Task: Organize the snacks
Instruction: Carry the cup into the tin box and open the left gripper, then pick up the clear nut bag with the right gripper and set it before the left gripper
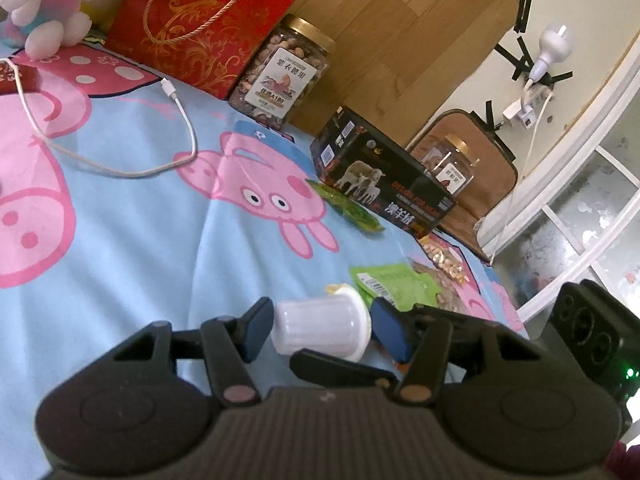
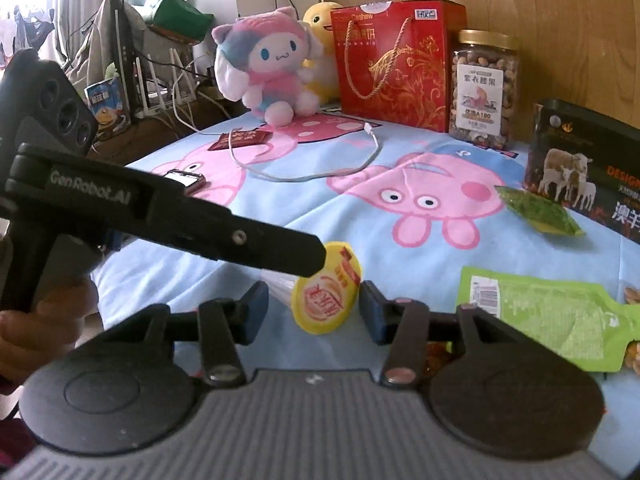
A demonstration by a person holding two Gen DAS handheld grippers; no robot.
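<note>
A small white jelly cup [image 1: 320, 330] with a yellow printed lid [image 2: 326, 300] lies on its side on the blue pig-print sheet. My left gripper [image 1: 320, 332] is open, its blue pads on either side of the cup with small gaps. In the right wrist view the left gripper's black finger [image 2: 256, 246] reaches over the cup. My right gripper [image 2: 316, 312] is open and empty, just in front of the lid. A light green pouch [image 2: 548, 316] lies to the right, also in the left wrist view [image 1: 394, 286]. A dark green packet [image 2: 538, 210] lies farther back.
At the back stand a red gift bag [image 2: 394, 64], a nut jar [image 2: 484, 88] and a black lamb box [image 2: 588, 168]. A white cable [image 2: 304, 168], a red packet [image 2: 240, 140] and plush toys [image 2: 268, 60] are at the left. A second jar [image 1: 454, 164] stands beyond the bed.
</note>
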